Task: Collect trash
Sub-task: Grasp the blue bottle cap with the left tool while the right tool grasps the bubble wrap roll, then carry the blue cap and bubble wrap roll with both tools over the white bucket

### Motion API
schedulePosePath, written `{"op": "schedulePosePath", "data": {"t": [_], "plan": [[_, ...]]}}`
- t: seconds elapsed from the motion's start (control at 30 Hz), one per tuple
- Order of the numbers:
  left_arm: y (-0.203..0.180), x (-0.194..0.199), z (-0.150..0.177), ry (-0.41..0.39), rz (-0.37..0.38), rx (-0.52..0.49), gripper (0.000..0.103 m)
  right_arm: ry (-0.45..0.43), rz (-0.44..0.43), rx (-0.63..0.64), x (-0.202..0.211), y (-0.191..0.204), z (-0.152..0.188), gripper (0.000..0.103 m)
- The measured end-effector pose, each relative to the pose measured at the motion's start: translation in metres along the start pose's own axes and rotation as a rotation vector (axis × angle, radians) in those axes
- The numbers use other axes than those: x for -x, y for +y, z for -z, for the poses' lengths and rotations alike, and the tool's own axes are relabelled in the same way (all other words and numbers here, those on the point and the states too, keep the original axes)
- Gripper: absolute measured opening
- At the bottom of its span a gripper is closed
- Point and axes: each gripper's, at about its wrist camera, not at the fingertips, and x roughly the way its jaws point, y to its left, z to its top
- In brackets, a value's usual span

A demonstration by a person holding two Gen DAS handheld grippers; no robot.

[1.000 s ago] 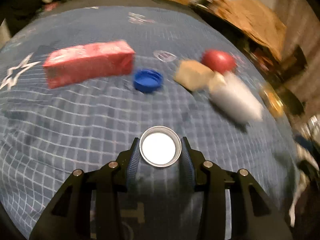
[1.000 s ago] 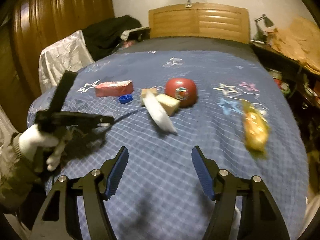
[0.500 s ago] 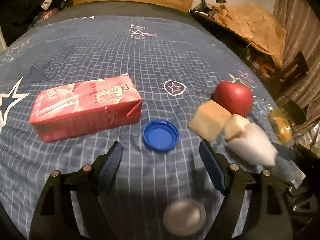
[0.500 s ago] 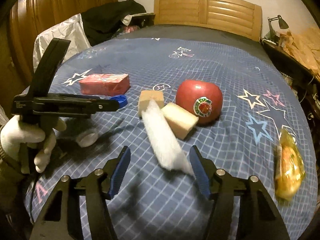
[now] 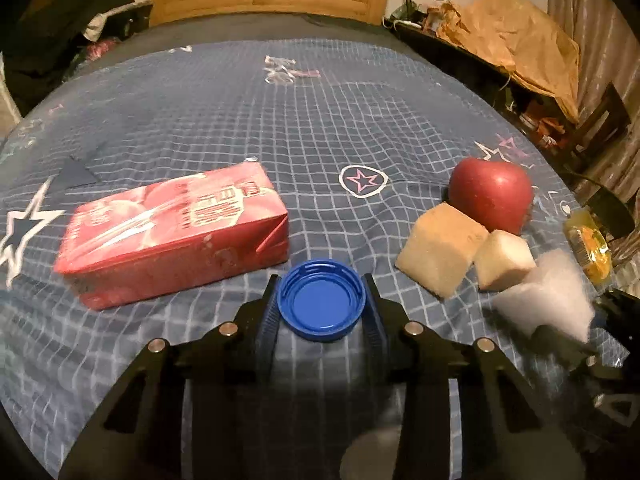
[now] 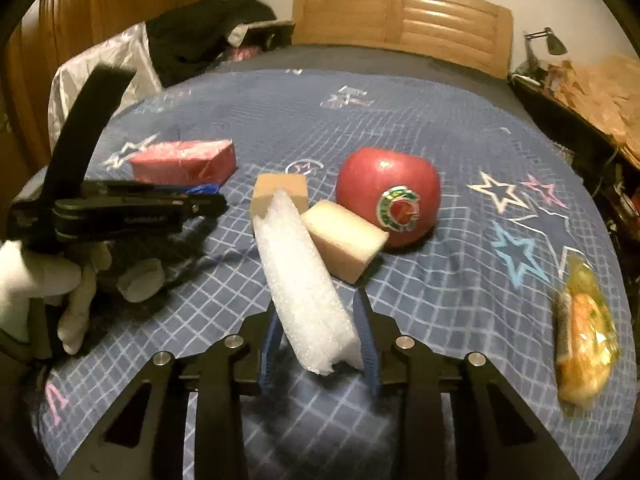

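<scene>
A: Since a second ago both tongs have moved in over the bed. The left tongs (image 5: 322, 306) let go of the silver metal cap, spread, and now have the round blue plastic bottle cap (image 5: 321, 299) between their pads.

B: Pinching it?

A: The jaws are closing on it and the pads sit against both sides of its rim, so yes, it is gripped. It lies open side up on the blue checked bedspread (image 5: 240, 120), just beside the near long edge of the red rectangular drink carton (image 5: 176, 232).

B: And the right tongs (image 6: 320, 344)?

A: They were spread a second ago. Now they are pressed onto the near end of the white bubble-wrap roll (image 6: 304, 280), which slants away toward two tan foam blocks (image 6: 342, 240) and touches them. A red apple with a round sticker (image 6: 388, 196) sits just behind the blocks.

B: Anything else?

A: A yellow plastic-wrapped snack (image 6: 586, 352) lies near the bed's right edge, well apart from the rest. The silver cap (image 6: 140, 280) rests under the left tongs, beside the person's white-gloved hand (image 6: 44, 276).
</scene>
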Motion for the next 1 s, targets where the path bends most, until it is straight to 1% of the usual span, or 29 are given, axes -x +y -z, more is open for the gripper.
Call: {"op": "schedulePosePath", "data": {"t": [0.13,0.23,0.33,0.4,0.5,0.63,0.73,0.83,1.0], "plan": [[-0.006,0.041,0.015,-0.086,-0.008,-0.012,0.038,-0.067,0.020,-0.039,0.042,0.001,0.020,0.035],[-0.021,0.080,0.034,-0.158,0.002,-0.030,0.038,-0.113,0.033,-0.095,0.074,0.001,0.036,0.035],[-0.034,0.111,0.054,-0.211,0.023,-0.039,0.038,-0.169,0.056,-0.132,0.105,0.007,0.049,0.035],[-0.048,0.137,0.070,-0.256,0.031,-0.059,0.038,-0.208,0.065,-0.143,0.125,0.014,0.056,0.035],[-0.069,0.166,0.084,-0.316,0.029,-0.084,0.038,-0.275,0.079,-0.151,0.155,0.027,0.067,0.035],[-0.092,0.206,0.108,-0.421,0.017,-0.098,0.038,-0.379,0.119,-0.149,0.197,0.047,0.080,0.035],[-0.101,0.230,0.126,-0.489,0.006,-0.088,0.038,-0.438,0.145,-0.145,0.220,0.059,0.088,0.035],[-0.108,0.247,0.138,-0.547,-0.013,-0.101,0.038,-0.493,0.177,-0.130,0.242,0.071,0.095,0.035],[-0.116,0.268,0.143,-0.612,-0.033,-0.121,0.038,-0.541,0.205,-0.112,0.268,0.089,0.105,0.036]]}}
